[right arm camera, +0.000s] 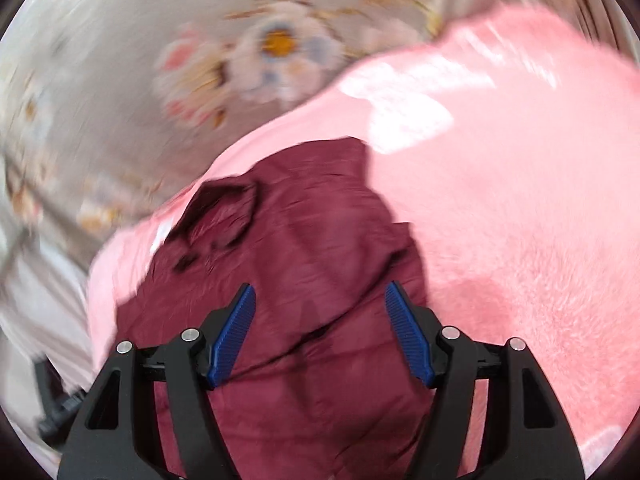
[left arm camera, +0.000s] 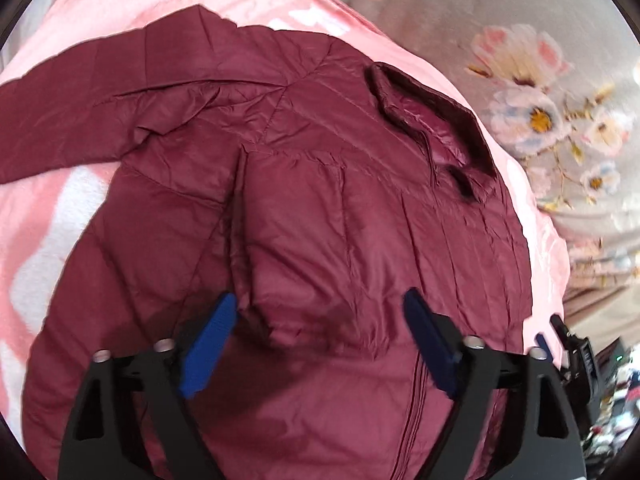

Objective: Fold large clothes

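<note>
A maroon puffer jacket [left arm camera: 320, 208] lies front up on a pink fleece blanket [left arm camera: 52, 232]. Its collar [left arm camera: 432, 120] points to the upper right. One sleeve [left arm camera: 68, 120] stretches out to the left, and the other is folded across the chest with its cuff [left arm camera: 280, 320] low in the left wrist view. My left gripper [left arm camera: 320, 300] is open just above the jacket, the cuff lying between its blue pads without touching them. In the blurred right wrist view, my right gripper [right arm camera: 320, 288] is open over the jacket [right arm camera: 312, 240], nothing between its fingers, the collar [right arm camera: 224, 216] ahead to the left.
A grey bedsheet with a flower print [left arm camera: 528, 80] [right arm camera: 256, 56] surrounds the pink blanket [right arm camera: 520, 200]. A black tool with a blue part [left arm camera: 560, 340] shows at the blanket's right edge. Cluttered items [left arm camera: 616, 400] lie beyond it at the lower right.
</note>
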Demonstrator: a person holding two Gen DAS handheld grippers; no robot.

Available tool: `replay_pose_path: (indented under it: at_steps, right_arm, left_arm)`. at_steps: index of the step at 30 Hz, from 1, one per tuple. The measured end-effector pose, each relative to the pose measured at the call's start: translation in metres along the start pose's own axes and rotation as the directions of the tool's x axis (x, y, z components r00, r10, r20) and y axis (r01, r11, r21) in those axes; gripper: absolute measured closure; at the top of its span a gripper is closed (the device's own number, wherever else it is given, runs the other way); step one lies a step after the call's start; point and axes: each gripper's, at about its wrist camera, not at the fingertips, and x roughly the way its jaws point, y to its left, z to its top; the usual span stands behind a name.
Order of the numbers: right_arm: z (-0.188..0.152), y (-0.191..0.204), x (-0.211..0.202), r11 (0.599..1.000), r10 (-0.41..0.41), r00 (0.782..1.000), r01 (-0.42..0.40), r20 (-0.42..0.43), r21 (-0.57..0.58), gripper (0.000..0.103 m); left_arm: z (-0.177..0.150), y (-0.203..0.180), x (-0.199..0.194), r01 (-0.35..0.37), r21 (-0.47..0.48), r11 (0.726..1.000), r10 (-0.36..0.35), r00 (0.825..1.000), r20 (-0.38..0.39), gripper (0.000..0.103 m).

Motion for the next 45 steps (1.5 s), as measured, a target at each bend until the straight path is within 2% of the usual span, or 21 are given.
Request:
replay_pose_path:
  at_steps: [5, 7, 10, 11, 14, 16, 18, 20, 24, 26, 28, 30, 32, 33, 35, 37, 40, 42, 43, 44, 45]
  right_arm:
    - [0.019, -0.032, 0.032, 0.989, 0.023, 0.999, -0.016, -0.049, 0.15, 0.047]
    - [0.024, -0.034, 0.043, 0.987, 0.026, 0.998, -0.017, -0.059, 0.161, 0.055]
    - [0.03, -0.029, 0.05, 0.99, 0.025, 0.998, -0.017, -0.058, 0.137, 0.089]
    - [0.032, -0.023, 0.045, 0.992, 0.039, 0.999, -0.034, -0.035, 0.122, 0.093]
    - [0.033, -0.002, 0.019, 1.0, 0.01, 0.998, -0.01, 0.063, -0.001, 0.1]
    - [0.03, 0.011, 0.008, 0.988, -0.096, 0.984, 0.113, 0.149, -0.108, 0.102]
    - [0.029, 0.01, 0.018, 0.974, -0.16, 0.978, 0.179, 0.134, -0.141, 0.102]
    - [0.024, 0.003, 0.032, 0.964, -0.205, 0.975, 0.217, 0.087, -0.155, 0.102]
    - [0.017, 0.007, 0.027, 0.962, -0.201, 0.974, 0.216, 0.102, -0.167, 0.102]
    - [0.018, 0.014, 0.019, 0.973, -0.149, 0.983, 0.164, 0.105, -0.16, 0.1]
    - [0.016, 0.02, 0.021, 0.984, -0.108, 0.993, 0.114, 0.054, -0.134, 0.098]
    - [0.011, 0.018, 0.024, 0.995, -0.06, 0.998, 0.06, 0.002, -0.075, 0.09]
    - [0.005, 0.009, 0.021, 1.0, -0.002, 1.0, 0.002, -0.024, 0.003, 0.068]
    - [0.003, 0.004, 0.018, 0.998, 0.038, 0.999, -0.037, -0.027, 0.043, 0.064]
    - [0.002, 0.003, 0.019, 0.992, 0.093, 0.994, -0.088, -0.05, 0.088, 0.048]
    - [0.005, 0.006, 0.031, 0.986, 0.142, 0.986, -0.133, -0.085, 0.104, 0.042]
    - [0.014, 0.005, 0.049, 0.992, 0.08, 0.994, -0.071, -0.079, 0.103, 0.042]
    - [0.022, -0.002, 0.056, 0.992, 0.048, 0.998, -0.042, -0.05, 0.117, 0.06]
    - [0.024, -0.006, 0.056, 0.992, 0.032, 0.999, -0.026, -0.043, 0.12, 0.087]
    - [0.027, -0.007, 0.055, 0.993, 0.015, 0.999, -0.011, -0.034, 0.118, 0.097]
    - [0.028, -0.007, 0.05, 0.995, 0.002, 1.0, -0.001, -0.013, 0.099, 0.097]
  left_arm:
    - [0.013, -0.01, 0.003, -0.136, 0.073, 0.988, 0.133, 0.99, 0.044, 0.092]
    - [0.016, -0.01, 0.001, -0.175, 0.094, 0.98, 0.169, 0.983, 0.066, 0.1]
    - [0.02, -0.011, -0.005, -0.238, 0.128, 0.963, 0.223, 0.967, 0.12, 0.102]
    - [0.022, -0.012, -0.007, -0.254, 0.133, 0.958, 0.235, 0.962, 0.138, 0.102]
    - [0.026, -0.011, -0.012, -0.299, 0.146, 0.943, 0.269, 0.943, 0.198, 0.102]
    - [0.027, -0.009, -0.005, -0.339, 0.15, 0.929, 0.304, 0.928, 0.214, 0.103]
    - [0.026, -0.003, 0.01, -0.377, 0.158, 0.913, 0.343, 0.916, 0.207, 0.103]
    - [0.023, 0.002, 0.025, -0.379, 0.17, 0.91, 0.348, 0.919, 0.183, 0.103]
    - [0.012, -0.002, 0.033, -0.44, 0.208, 0.874, 0.388, 0.887, 0.249, 0.102]
    - [0.008, -0.006, 0.037, -0.47, 0.223, 0.854, 0.408, 0.871, 0.275, 0.102]
    - [0.005, -0.006, 0.038, -0.476, 0.228, 0.849, 0.409, 0.866, 0.287, 0.102]
    - [0.005, -0.004, 0.036, -0.454, 0.222, 0.863, 0.39, 0.877, 0.279, 0.102]
    - [0.005, -0.001, 0.033, -0.417, 0.213, 0.884, 0.358, 0.895, 0.266, 0.102]
    - [0.005, 0.001, 0.032, -0.4, 0.208, 0.893, 0.343, 0.902, 0.261, 0.102]
    - [0.005, 0.002, 0.032, -0.381, 0.202, 0.902, 0.327, 0.909, 0.257, 0.102]
    - [0.004, 0.003, 0.033, -0.365, 0.197, 0.91, 0.312, 0.915, 0.256, 0.102]
    - [0.004, 0.004, 0.033, -0.363, 0.197, 0.911, 0.31, 0.916, 0.257, 0.102]
    - [0.004, 0.003, 0.034, -0.371, 0.205, 0.906, 0.316, 0.913, 0.256, 0.101]
    - [0.003, 0.002, 0.034, -0.378, 0.211, 0.901, 0.322, 0.911, 0.259, 0.101]
    - [0.003, 0.001, 0.035, -0.388, 0.218, 0.896, 0.329, 0.907, 0.262, 0.101]
    - [0.002, -0.001, 0.036, -0.398, 0.226, 0.889, 0.337, 0.903, 0.266, 0.101]
